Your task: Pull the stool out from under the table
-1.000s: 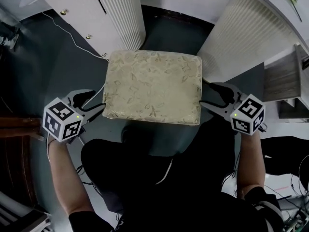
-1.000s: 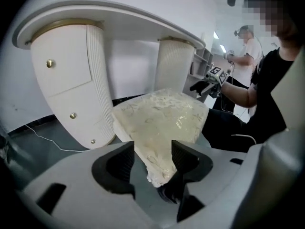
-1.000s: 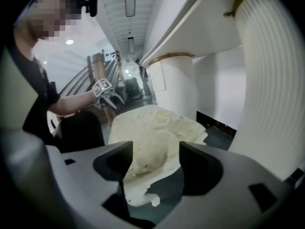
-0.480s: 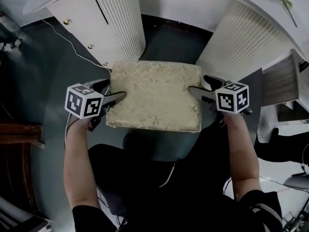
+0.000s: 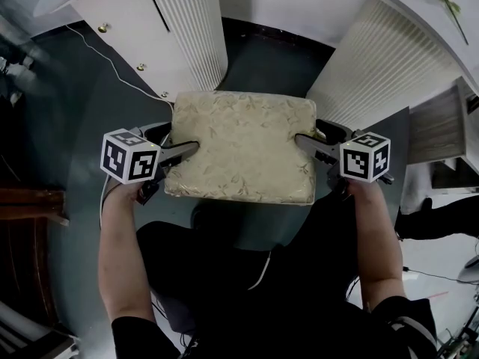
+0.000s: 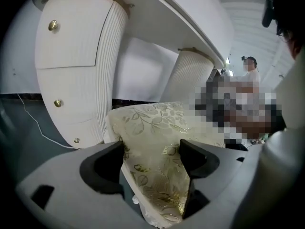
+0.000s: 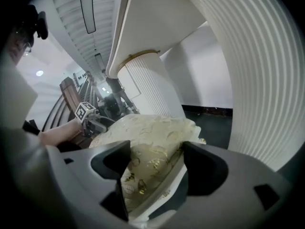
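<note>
The stool, topped by a cream cushion (image 5: pixel 239 144) with a gold leaf pattern, stands between two white fluted table pedestals. My left gripper (image 5: pixel 187 152) straddles the cushion's left edge; one finger lies on top and the other goes under. In the left gripper view the cushion edge (image 6: pixel 157 137) fills the gap of the left gripper (image 6: pixel 152 159), whose jaws stand wide. My right gripper (image 5: pixel 303 142) straddles the right edge the same way. Its jaws are closing, with the cushion edge (image 7: pixel 147 137) between them in the right gripper (image 7: pixel 157 163) view.
The left pedestal (image 5: pixel 172 28), with drawer knobs, and the right pedestal (image 5: pixel 382 58) flank the stool on a dark floor. A white cable (image 5: pixel 105 54) runs across the floor at the left. Wooden furniture (image 5: pixel 441 118) stands at the right. My legs are close behind the stool.
Both grippers have come in from beside the stool's front corners and now sit over the cushion's left and right edges. The stool has not visibly shifted.
</note>
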Demonstrator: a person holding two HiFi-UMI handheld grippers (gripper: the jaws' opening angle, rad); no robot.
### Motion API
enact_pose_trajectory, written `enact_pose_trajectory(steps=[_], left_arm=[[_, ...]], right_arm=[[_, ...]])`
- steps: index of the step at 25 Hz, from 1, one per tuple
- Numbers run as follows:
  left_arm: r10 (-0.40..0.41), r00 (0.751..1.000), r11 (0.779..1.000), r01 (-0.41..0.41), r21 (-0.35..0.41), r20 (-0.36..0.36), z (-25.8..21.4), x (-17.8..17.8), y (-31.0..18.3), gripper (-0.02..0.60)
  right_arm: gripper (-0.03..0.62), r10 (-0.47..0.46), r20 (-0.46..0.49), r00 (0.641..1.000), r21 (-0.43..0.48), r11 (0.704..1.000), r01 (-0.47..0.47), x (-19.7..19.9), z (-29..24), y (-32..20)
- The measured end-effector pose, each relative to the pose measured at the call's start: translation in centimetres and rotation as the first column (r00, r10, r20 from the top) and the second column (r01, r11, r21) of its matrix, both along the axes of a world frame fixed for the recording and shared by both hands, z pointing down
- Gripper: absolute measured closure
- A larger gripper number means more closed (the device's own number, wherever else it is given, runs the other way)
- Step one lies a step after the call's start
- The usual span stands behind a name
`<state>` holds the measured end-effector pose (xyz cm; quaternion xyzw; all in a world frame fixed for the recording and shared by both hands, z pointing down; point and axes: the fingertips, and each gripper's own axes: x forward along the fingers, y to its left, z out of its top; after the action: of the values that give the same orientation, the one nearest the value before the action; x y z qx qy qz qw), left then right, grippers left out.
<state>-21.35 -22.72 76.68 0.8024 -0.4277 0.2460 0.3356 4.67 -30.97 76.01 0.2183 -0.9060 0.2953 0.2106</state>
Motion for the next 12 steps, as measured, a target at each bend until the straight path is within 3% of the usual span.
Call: enact_pose_trajectory(steps=[6, 12], left_arm=[[-0.010, 1.000, 0.998, 0.011, -0.064, 0.009, 0.4, 0.4, 0.9, 0.210], [0.040, 0.999, 0.996, -0.042, -0.072, -0.033, 0.1, 0.4, 0.6, 0.204]], right_arm=[[0.235, -0.070, -0.010, 0.997, -0.023, 0.997, 0.070, -0.1, 0.4, -0.7], [0.293, -0.001, -0.060, 0.998, -0.048, 0.999, -0.002, 0.1, -0.4, 0.5]])
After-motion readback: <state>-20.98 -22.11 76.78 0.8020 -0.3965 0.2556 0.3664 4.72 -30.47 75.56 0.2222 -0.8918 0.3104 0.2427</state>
